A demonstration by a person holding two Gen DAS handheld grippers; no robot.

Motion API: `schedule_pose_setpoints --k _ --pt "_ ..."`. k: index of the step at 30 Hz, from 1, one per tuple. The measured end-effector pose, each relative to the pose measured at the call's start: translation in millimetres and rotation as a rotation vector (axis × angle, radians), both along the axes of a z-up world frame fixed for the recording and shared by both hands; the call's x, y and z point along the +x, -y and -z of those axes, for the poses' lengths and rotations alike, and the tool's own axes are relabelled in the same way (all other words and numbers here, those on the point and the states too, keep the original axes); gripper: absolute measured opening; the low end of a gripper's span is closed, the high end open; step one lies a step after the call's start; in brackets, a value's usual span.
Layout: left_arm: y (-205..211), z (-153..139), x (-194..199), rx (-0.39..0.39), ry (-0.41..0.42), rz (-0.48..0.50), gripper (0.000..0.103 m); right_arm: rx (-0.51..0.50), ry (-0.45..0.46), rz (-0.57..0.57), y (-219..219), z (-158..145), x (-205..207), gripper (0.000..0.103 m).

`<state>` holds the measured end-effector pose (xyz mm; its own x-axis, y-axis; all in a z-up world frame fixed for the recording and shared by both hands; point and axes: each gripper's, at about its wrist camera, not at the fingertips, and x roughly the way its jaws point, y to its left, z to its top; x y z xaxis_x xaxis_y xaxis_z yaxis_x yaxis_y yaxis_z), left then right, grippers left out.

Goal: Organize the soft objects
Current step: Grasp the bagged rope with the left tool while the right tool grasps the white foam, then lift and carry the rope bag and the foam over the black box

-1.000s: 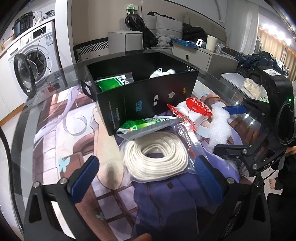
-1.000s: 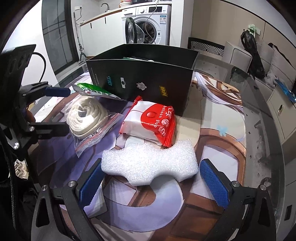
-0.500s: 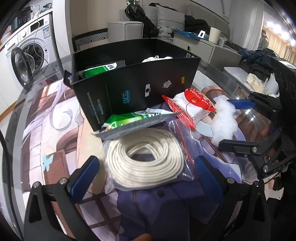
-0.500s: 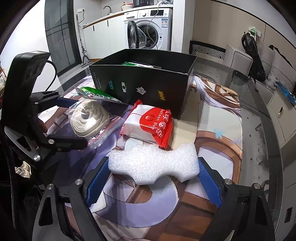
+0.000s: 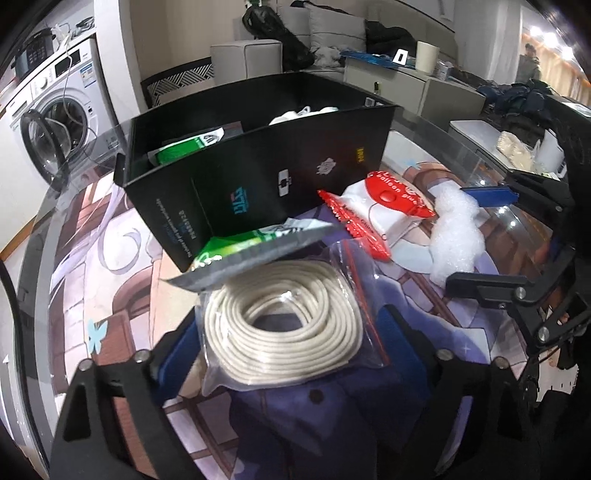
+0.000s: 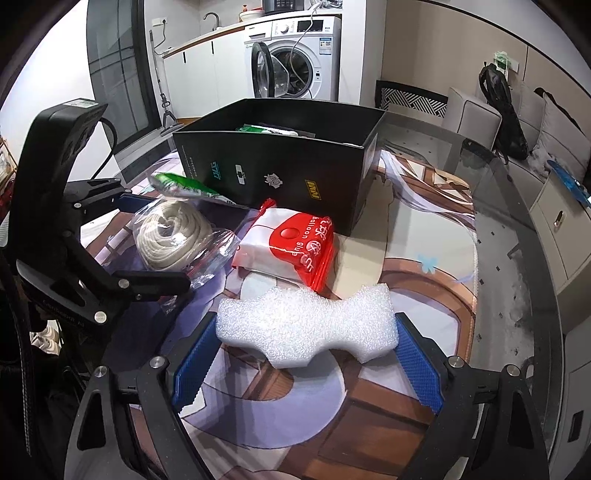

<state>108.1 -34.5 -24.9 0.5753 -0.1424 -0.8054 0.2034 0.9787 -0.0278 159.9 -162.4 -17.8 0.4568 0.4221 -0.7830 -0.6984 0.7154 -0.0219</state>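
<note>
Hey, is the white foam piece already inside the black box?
No, the white foam piece lies on the printed mat in front of the black box, between the right gripper's blue pads.

Home, open-plan living/laundry area: front-load washing machine point(image 6: 295, 59) at 12 o'clock beside sink counter point(image 6: 207, 35); sofa with cushions point(image 5: 332, 26) and grey ottoman point(image 5: 245, 61) at 12 (left view). Glass table point(image 6: 517, 221).
</note>
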Motion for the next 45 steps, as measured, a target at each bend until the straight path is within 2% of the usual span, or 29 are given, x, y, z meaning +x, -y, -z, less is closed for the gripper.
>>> schedule_pose_setpoints --k 4,8,18,45 --pt "-2 -3 -5 -0.006 0.025 0.016 0.072 0.002 0.005 -0.002 0 -2 -2 0.092" --pt "-7 -5 -13 -0.007 0.050 0.033 0.064 0.006 0.011 -0.005 0 -3 -3 0.092" --pt "-15 -9 -37 -0.023 0.081 0.033 0.062 0.026 0.030 -0.018 -2 -10 -9 0.092" --pt "-34 -56 -58 -0.076 0.200 -0.005 0.062 0.106 0.115 -0.035 5 -41 -25 0.092"
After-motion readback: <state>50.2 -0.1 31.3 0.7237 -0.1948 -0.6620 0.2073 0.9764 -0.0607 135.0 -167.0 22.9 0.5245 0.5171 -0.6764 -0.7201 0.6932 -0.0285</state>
